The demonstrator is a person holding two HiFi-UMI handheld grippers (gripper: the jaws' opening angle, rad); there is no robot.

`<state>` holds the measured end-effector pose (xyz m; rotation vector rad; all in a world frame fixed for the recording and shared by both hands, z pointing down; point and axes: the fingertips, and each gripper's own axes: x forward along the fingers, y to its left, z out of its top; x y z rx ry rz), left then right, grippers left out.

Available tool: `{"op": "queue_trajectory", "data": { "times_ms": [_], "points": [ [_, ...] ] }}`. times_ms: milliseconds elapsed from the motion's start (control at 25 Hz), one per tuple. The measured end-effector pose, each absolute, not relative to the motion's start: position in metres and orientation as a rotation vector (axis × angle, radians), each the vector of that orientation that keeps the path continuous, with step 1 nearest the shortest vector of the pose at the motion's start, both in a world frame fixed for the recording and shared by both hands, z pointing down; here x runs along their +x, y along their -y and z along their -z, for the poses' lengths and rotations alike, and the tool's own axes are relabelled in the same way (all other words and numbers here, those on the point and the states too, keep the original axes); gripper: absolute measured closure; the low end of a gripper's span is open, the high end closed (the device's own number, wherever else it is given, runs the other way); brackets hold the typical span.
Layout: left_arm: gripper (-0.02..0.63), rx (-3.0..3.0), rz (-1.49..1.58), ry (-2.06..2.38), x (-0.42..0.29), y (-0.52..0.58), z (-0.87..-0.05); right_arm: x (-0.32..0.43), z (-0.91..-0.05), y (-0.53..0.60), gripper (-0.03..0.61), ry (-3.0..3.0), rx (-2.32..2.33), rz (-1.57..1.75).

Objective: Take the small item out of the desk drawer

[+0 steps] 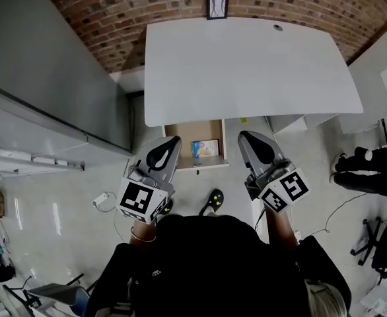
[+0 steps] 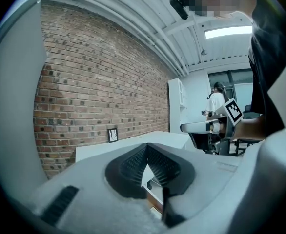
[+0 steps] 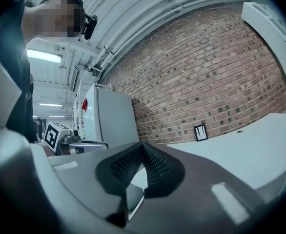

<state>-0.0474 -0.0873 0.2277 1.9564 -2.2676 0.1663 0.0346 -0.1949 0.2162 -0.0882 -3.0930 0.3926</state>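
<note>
The white desk has its drawer pulled open at the front, showing a brown inside. In it lie a small blue item and a pale card or box beside it. My left gripper hovers just left of the drawer, shut and holding nothing. Just right of the drawer, my right gripper is also shut and holds nothing. In the left gripper view the ribbed pads meet at the tips of the left gripper. The right gripper view shows the right gripper closed the same way.
A brick wall with a small framed picture stands behind the desk. A grey cabinet fills the left. On the floor lie a white power strip and a black object. Dark shoes and a chair base are at the right.
</note>
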Motion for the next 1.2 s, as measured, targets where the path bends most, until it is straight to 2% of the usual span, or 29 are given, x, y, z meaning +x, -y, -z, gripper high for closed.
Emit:
{"op": "queue_trajectory", "data": {
  "times_ms": [560,1200],
  "points": [
    [0.610,1.824,-0.189,2.325,-0.029,0.092,-0.245,0.050,-0.239,0.209,0.572,3.046,-0.203,-0.417],
    [0.607,1.821,-0.243,2.258,-0.045,0.097,-0.281,0.038,-0.277,0.211,0.572,2.971,-0.166,-0.397]
  ]
}}
